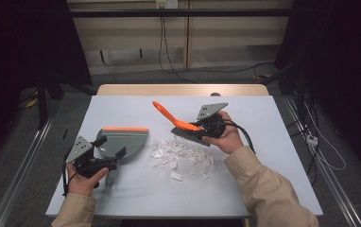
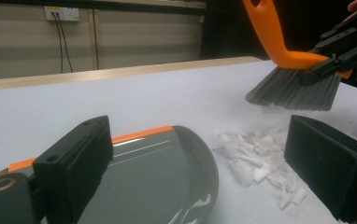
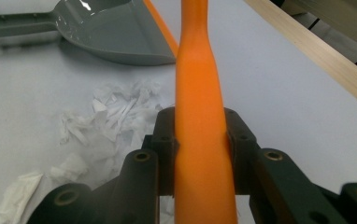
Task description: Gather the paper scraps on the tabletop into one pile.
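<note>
Clamped tight in the right gripper [image 3: 200,154], an orange-handled brush [image 1: 181,124] hovers by white paper scraps [image 1: 183,156]; the left gripper [image 1: 110,151] gapes, empty, over the grey dustpan [image 1: 122,139], probably for sweeping.

Left tongs [image 1: 108,145] sit low at the near left with the jaws spread wide, nothing between them. Right tongs [image 1: 198,127] are farther out, angled left, jaws squeezed on an orange brush handle [image 3: 199,126].
</note>
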A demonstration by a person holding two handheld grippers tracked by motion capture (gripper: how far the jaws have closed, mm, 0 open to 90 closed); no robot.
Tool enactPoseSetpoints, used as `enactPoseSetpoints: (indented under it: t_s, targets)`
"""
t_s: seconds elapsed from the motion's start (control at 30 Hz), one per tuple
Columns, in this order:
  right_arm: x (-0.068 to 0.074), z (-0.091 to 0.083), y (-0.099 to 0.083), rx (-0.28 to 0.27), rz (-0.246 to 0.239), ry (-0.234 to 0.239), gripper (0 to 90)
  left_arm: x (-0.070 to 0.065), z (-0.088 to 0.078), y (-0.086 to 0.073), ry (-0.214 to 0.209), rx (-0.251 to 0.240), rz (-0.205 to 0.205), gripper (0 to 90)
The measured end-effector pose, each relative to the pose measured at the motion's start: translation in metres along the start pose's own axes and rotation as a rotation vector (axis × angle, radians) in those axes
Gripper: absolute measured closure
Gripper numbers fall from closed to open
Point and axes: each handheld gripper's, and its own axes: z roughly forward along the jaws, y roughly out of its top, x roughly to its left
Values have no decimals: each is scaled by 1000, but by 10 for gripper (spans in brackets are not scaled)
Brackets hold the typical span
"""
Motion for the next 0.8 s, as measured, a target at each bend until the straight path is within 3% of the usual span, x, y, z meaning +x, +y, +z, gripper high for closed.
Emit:
enactPoseSetpoints:
  t_s: [0.07, 0.27, 0.43, 0.7, 0.8]
  targets:
    - [2, -3, 3, 3, -3, -9, 714, 0, 0, 0, 0, -10, -15, 77]
    - [5, -6, 6, 9, 12, -5, 714, 0, 1, 0, -10, -2, -3, 77]
    - [18, -4, 7, 8, 44, 2, 714, 0, 2, 0, -15, -5, -11, 77]
    - [36, -4, 7, -8, 150, -29, 714, 0, 1, 0, -20, -6, -1, 77]
    - [43, -6, 3, -34, 239, -27, 715, 0, 1, 0, -21, -5, -1, 77]
